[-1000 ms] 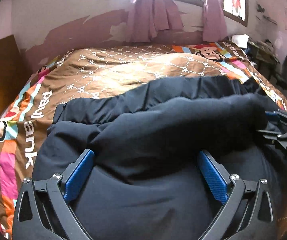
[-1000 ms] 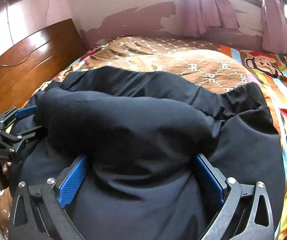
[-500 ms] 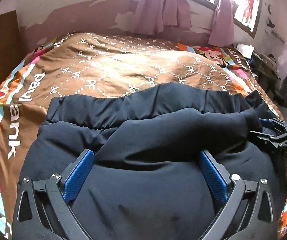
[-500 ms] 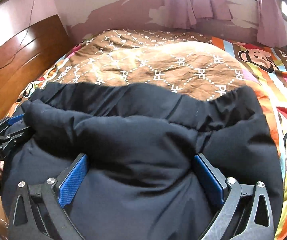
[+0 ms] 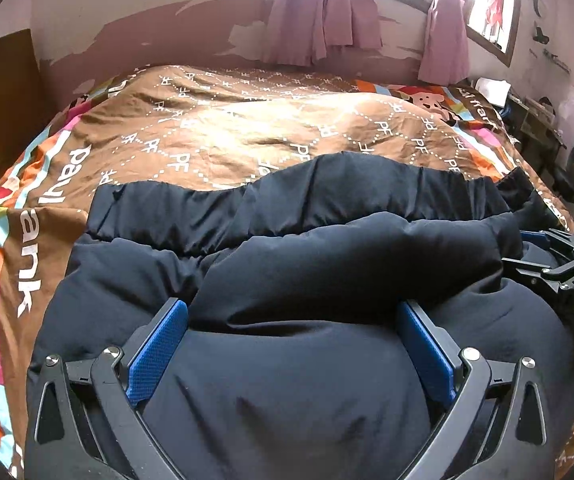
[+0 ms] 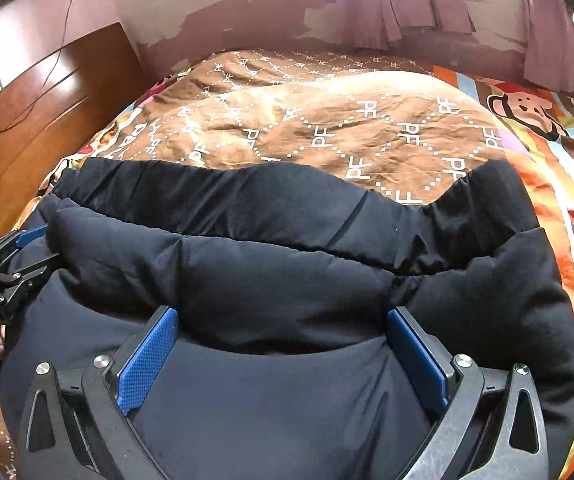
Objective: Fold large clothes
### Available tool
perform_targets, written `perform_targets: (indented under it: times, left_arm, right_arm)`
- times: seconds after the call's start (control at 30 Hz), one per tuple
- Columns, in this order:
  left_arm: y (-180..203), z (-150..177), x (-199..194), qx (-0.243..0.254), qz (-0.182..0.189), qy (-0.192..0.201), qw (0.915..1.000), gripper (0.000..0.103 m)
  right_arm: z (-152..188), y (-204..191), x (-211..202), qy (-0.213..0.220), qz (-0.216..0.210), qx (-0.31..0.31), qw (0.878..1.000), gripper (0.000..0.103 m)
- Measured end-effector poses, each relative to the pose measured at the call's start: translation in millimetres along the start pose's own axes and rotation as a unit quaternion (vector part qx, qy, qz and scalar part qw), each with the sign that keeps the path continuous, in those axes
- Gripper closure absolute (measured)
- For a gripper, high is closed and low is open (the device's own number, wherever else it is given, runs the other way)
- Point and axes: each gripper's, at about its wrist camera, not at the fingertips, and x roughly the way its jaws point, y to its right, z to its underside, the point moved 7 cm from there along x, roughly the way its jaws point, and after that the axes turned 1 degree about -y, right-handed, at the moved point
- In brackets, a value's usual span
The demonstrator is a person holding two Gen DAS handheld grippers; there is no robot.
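Observation:
A large dark navy padded jacket (image 5: 295,380) lies on the bed, its elastic hem (image 5: 327,196) toward the far side. It also fills the right wrist view (image 6: 271,400). A thick fold of it (image 5: 347,264) is carried over the lower layer. My left gripper (image 5: 293,316) has its jaws wide apart with that padded fold bunched between the blue pads (image 5: 159,352). My right gripper (image 6: 283,324) stands the same way on the fold's other end, blue pads (image 6: 149,360) spread around the fabric. Each gripper shows at the edge of the other's view.
The bed carries a brown "PF" patterned quilt (image 5: 247,128) with colourful cartoon borders. A wooden headboard (image 6: 39,112) stands at the left. Pink curtains (image 5: 327,8) hang at the window on the far wall. Cluttered furniture (image 5: 535,120) sits at the right.
Both grippers have carried the jacket fold forward toward the hem and lower onto the bed. More of the quilt shows beyond the hem.

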Motion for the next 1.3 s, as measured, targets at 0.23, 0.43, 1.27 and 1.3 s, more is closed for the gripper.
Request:
perform_targets:
  times: [0.23,0.43,1.27,1.3]
  left_arm:
    - [1,1,1,0.002,-0.003,0.002,1.0000,0.001]
    - [1,3,1,0.004,-0.005,0.007,1.0000,0.001]
    - [1,2,-11,0.016,0.001,0.034,0.9993,0.001]
    - [-1,1,-13,0.011,0.003,0.037,0.9993,0.001]
  right_arm:
    - [0,0,1,0.001,0.000,0.000,1.000,0.000]
    - [1,-2,1,-0.002,0.007,-0.008,1.000,0.000]
    - [8,-3,-11,-0.030,0.030,-0.062,0.997,0.000]
    - [9,0,-15,-0.027,0.028,-0.058,0.998,0.000]
